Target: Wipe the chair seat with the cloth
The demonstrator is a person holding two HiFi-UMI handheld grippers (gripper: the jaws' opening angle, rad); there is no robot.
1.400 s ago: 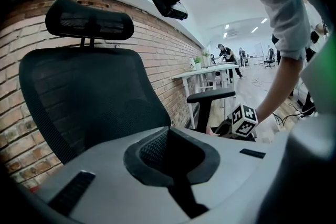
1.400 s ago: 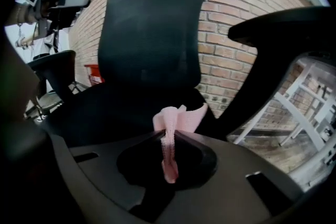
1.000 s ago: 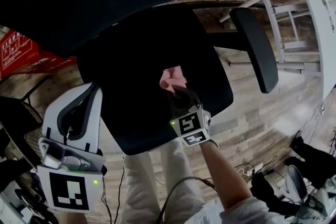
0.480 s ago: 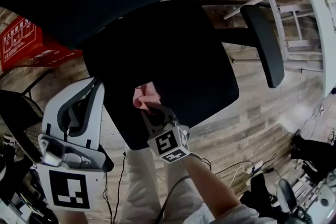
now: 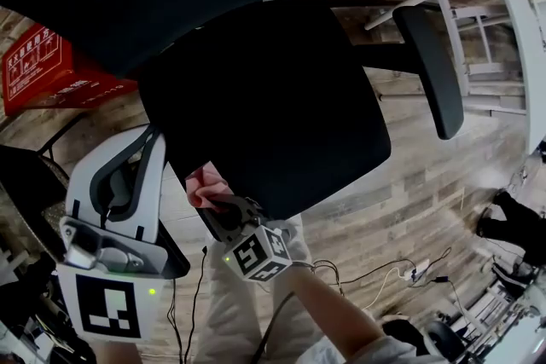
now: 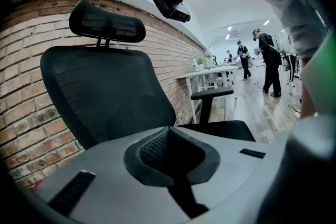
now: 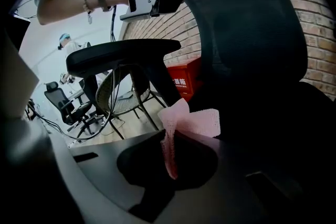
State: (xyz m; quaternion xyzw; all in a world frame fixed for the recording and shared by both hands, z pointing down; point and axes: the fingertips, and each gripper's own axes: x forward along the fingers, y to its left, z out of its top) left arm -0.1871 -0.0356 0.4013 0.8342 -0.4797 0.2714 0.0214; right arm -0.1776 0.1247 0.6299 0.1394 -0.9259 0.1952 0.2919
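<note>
Cloth's right down at the front-left edge of the seat

The right gripper [image 5: 215, 202] has its fingers clamped on the pink cloth [image 5: 203, 185], a fold sticking up past the tips and the rest pressed onto the black chair seat [image 5: 273, 106]. Holding it low at the rim like that looks like working the edge of a wipe pass. The left gripper [image 5: 139, 156] hangs off to the side of the seat with its fingers together on nothing, probably just staying out of the way. The red box [image 5: 38, 64] on the floor by the brick wall has white Chinese print, too small for me to read properly.
</note>
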